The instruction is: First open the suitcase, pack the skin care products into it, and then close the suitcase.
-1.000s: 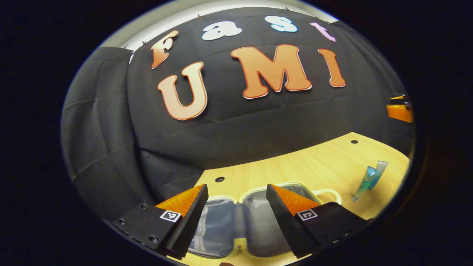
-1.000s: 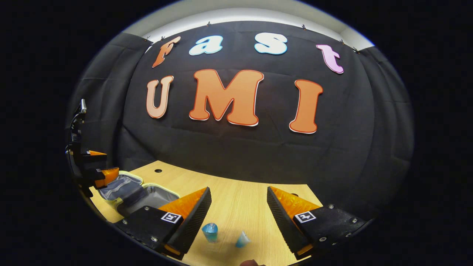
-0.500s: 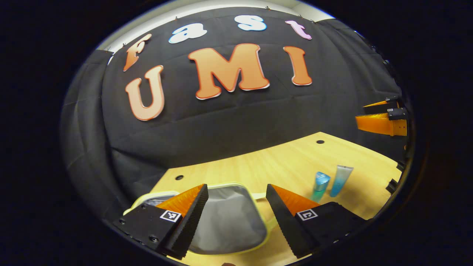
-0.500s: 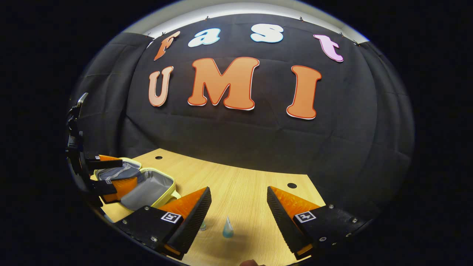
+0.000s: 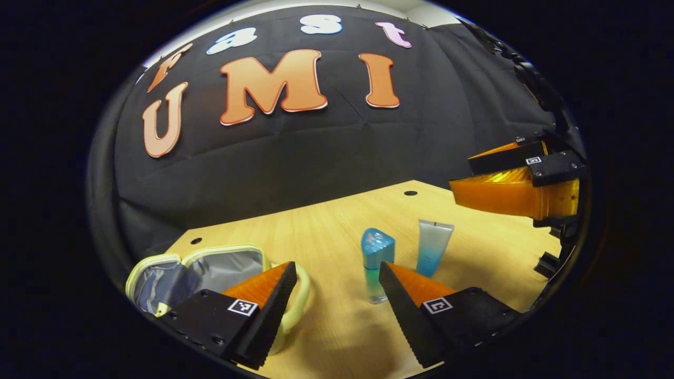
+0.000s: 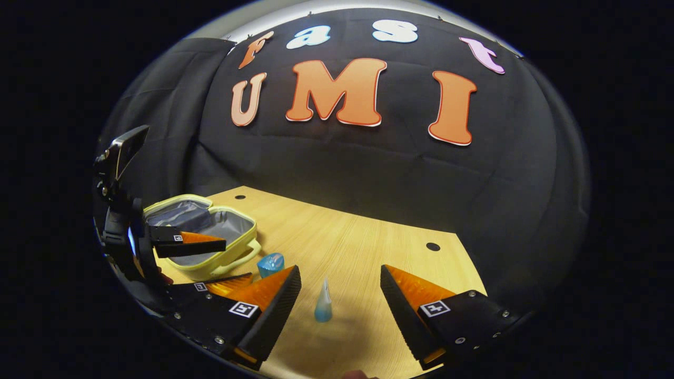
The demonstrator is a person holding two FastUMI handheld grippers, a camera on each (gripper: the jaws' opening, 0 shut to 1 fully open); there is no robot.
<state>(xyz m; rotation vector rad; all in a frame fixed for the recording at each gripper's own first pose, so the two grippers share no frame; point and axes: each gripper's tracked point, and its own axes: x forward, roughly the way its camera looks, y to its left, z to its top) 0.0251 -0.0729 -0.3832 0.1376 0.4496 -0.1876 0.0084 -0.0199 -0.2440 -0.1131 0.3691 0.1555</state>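
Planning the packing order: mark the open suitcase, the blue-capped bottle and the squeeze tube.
open suitcase (image 6: 221, 223), right gripper view, on the grey lining of its near half.
blue-capped bottle (image 5: 377, 247), left gripper view, on its blue cap.
squeeze tube (image 5: 433, 245), left gripper view, on the middle of its body.

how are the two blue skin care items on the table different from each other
The bottle has a broad blue triangular cap on top; the tube ends in a flat silvery crimp. The bottle's lower body looks greenish and clear; the tube fades from pale to blue. Both stand upright on the table, outside the suitcase.
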